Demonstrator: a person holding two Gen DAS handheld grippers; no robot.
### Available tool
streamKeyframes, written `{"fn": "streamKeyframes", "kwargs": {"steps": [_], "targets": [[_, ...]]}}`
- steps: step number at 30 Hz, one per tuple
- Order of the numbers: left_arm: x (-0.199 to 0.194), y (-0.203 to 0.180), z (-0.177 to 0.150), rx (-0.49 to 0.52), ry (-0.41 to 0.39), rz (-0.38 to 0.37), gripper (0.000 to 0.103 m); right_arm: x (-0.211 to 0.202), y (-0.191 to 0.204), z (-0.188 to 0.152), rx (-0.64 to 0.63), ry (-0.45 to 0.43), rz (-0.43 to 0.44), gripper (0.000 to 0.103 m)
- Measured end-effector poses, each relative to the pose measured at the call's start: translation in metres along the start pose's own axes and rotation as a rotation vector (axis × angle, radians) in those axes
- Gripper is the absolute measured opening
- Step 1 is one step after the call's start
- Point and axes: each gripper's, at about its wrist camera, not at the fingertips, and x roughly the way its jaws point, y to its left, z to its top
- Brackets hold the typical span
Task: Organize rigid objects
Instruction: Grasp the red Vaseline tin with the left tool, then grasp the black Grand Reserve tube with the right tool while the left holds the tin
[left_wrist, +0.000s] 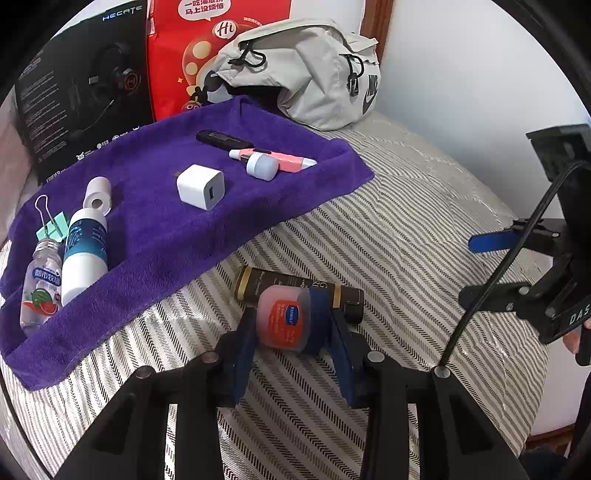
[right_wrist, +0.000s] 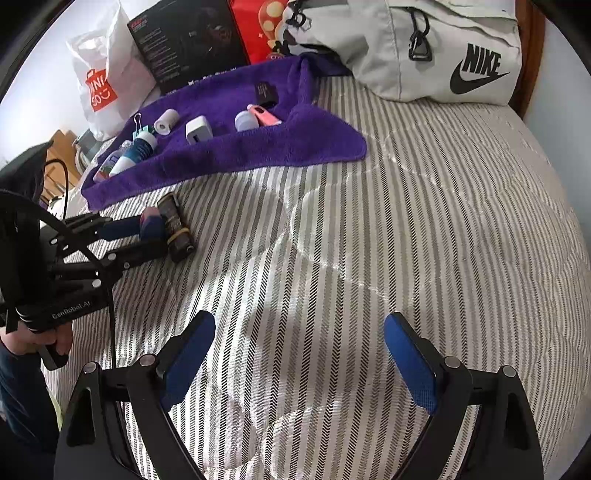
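Left tool (left_wrist: 288, 332) clamped on small pink jar (left_wrist: 282, 319), just above striped bed (left_wrist: 406, 229), touching dark tube (left_wrist: 295, 290) behind. Right tool (right_wrist: 299, 354) spread wide, holding nothing, over bare bedding. Purple towel (left_wrist: 166, 236) nearby, carrying charger (left_wrist: 201, 186) and bottles.

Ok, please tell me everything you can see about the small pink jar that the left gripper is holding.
The small pink jar is a squat, round tub of translucent pink plastic with an orange-red label carrying a blue logo. It lies tilted on its side, label facing the camera, clamped between the blue pads of the left gripper. It sits at the striped bedcover, directly in front of a dark brown tube with gold bands; whether they touch is unclear. The purple towel lies apart, to its left.
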Motion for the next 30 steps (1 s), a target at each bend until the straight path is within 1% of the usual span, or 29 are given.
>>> {"fn": "streamKeyframes", "kwargs": {"steps": [7,10,14,20,23,26,27,30], "targets": [[-0.005,0.008,-0.002,-0.023,-0.003,-0.004,0.036,0.005,0.007,0.002,-0.01,0.012,0.001,0.092],[-0.013,0.014,-0.006,-0.027,-0.003,0.023,0.036,0.004,0.017,0.008,-0.035,-0.005,0.024,0.092],[-0.027,0.033,-0.016,-0.079,-0.002,0.055,0.036,0.01,0.042,0.021,-0.121,-0.032,0.052,0.092],[-0.048,0.065,-0.037,-0.17,0.009,0.128,0.036,0.037,0.08,0.038,-0.252,-0.057,0.092,0.092],[-0.051,0.078,-0.045,-0.205,0.02,0.153,0.036,0.047,0.096,0.043,-0.315,-0.096,0.065,0.092],[-0.049,0.083,-0.048,-0.213,0.024,0.168,0.036,0.053,0.107,0.044,-0.379,-0.12,0.021,0.09],[-0.048,0.082,-0.047,-0.212,0.021,0.171,0.036,0.054,0.109,0.043,-0.401,-0.136,0.02,0.088],[-0.046,0.081,-0.045,-0.202,0.017,0.183,0.036,0.054,0.107,0.044,-0.416,-0.158,0.045,0.088]]}}
